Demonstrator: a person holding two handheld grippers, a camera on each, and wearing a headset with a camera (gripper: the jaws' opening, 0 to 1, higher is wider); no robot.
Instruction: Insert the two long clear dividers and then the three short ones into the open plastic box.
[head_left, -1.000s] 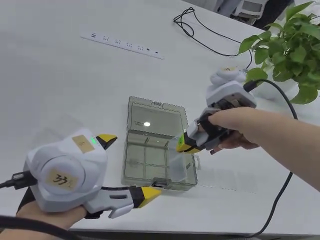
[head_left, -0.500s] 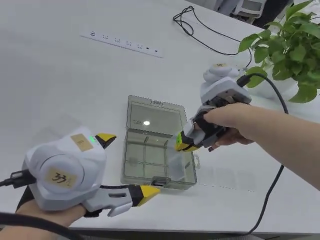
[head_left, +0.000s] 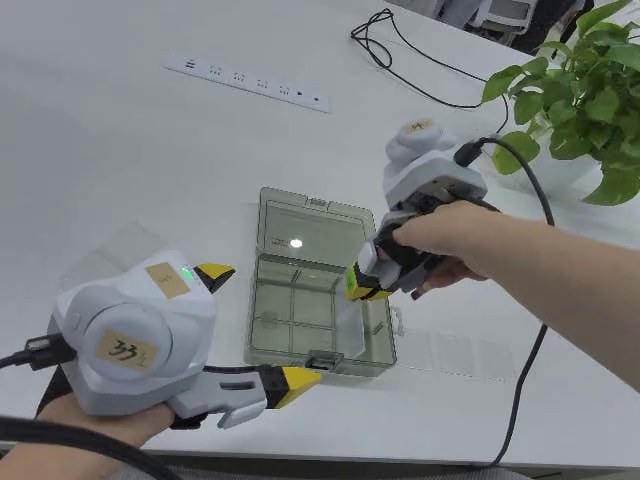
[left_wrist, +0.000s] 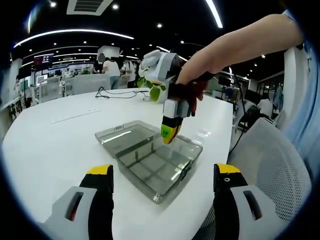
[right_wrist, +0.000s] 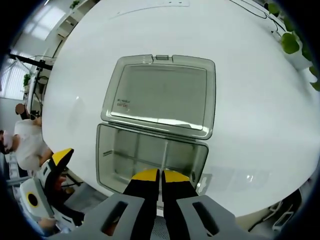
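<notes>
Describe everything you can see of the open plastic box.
The plastic box is clear with a grey tint, rectangular with rounded corners, and sits flat on the white table. Its lid is hinged fully open and lies flat on the far side; a latch sits on the near edge. Thin clear walls split the base into compartments. The right gripper hangs over its right side, jaws shut on what looks like a clear divider reaching into the base.

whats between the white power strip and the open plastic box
Head view: only bare white tabletop between white power strip and open clear plastic box.
</notes>
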